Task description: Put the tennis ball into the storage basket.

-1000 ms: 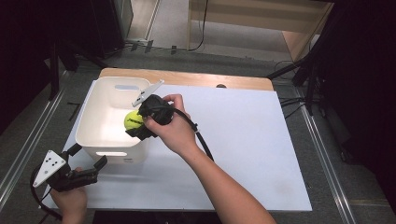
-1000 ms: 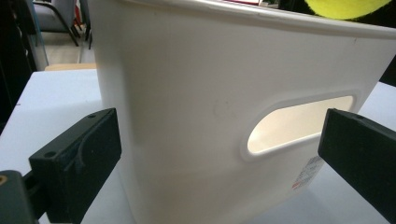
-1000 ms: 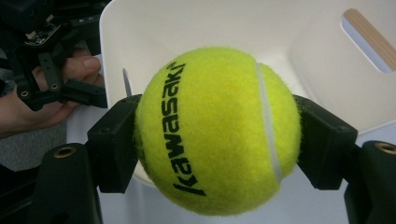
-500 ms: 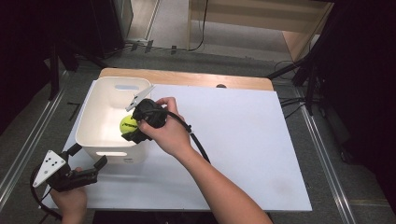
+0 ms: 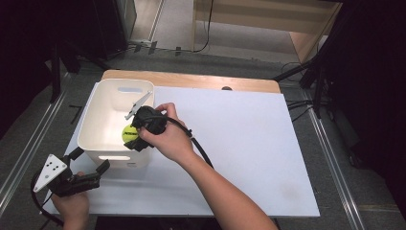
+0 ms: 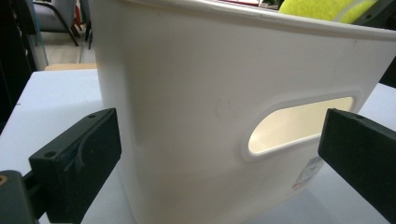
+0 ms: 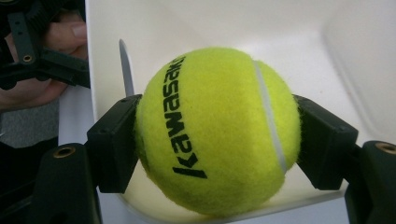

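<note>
Tennis ball (image 7: 217,130): fuzzy yellow-green felt, white curved seam, black "Kawasaki" lettering running up its face. Right tool (image 5: 135,135) clamped on ball, black pads pressing at 3 and 9 o'clock of it. Ball sits inside white bin (image 5: 100,115), near bin's wall at 5 o'clock, above bin floor. Bin: glossy plastic, slot handle in near wall, on white worktop (image 5: 249,143) at 9 o'clock. Left tool (image 5: 88,165) wide, holding nothing, just beside bin's near corner at 7 o'clock.

R gripper (image 5: 135,139) angled down-left, jaws clamped tight, hand wrapped round body; L gripper (image 5: 88,165) low, level, jaws wide apart
</note>
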The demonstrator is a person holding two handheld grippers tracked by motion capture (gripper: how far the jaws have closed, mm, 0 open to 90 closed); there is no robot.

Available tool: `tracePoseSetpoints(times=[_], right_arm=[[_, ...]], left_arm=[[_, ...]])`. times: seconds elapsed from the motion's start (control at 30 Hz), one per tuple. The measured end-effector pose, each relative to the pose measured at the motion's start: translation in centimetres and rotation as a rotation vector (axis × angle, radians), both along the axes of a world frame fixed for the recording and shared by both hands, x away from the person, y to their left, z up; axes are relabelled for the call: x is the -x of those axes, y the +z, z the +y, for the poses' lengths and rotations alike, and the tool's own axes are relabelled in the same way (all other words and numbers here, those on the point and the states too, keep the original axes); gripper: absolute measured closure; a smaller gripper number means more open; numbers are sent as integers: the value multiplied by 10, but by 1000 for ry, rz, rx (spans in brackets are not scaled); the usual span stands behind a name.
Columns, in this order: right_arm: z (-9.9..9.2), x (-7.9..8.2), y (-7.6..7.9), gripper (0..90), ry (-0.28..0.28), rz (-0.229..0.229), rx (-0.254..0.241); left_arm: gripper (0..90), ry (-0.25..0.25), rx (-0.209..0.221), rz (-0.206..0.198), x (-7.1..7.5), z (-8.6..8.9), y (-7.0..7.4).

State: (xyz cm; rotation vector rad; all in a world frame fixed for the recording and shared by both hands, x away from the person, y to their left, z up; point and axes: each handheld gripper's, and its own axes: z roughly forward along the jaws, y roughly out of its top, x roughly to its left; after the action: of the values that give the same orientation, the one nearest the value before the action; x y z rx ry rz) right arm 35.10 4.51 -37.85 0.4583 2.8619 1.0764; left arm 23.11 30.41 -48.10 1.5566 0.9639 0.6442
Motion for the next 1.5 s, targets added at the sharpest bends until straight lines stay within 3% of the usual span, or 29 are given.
tracePoseSetpoints(times=[0.17, 0.27, 0.53, 0.63, 0.93, 1.5], right_arm=[[0, 1, 0, 193, -13, 2, 18], [-3, 1, 3, 149, -17, 19, 5], [-18, 4, 12, 87, -26, -10, -45], [-22, 7, 14, 7, -29, -17, -55], [-34, 14, 16, 0, -59, -50, -83], [-67, 19, 6, 0, -142, -52, -119]], left_arm=[[0, 2, 1, 1, 0, 0, 0], [0, 2, -1, 1, 0, 0, 0], [0, 3, -7, 4, 0, 0, 0], [0, 5, -10, 3, 0, 0, 0], [0, 3, -11, 3, 0, 0, 0], [0, 5, -12, 4, 0, -1, 0]])
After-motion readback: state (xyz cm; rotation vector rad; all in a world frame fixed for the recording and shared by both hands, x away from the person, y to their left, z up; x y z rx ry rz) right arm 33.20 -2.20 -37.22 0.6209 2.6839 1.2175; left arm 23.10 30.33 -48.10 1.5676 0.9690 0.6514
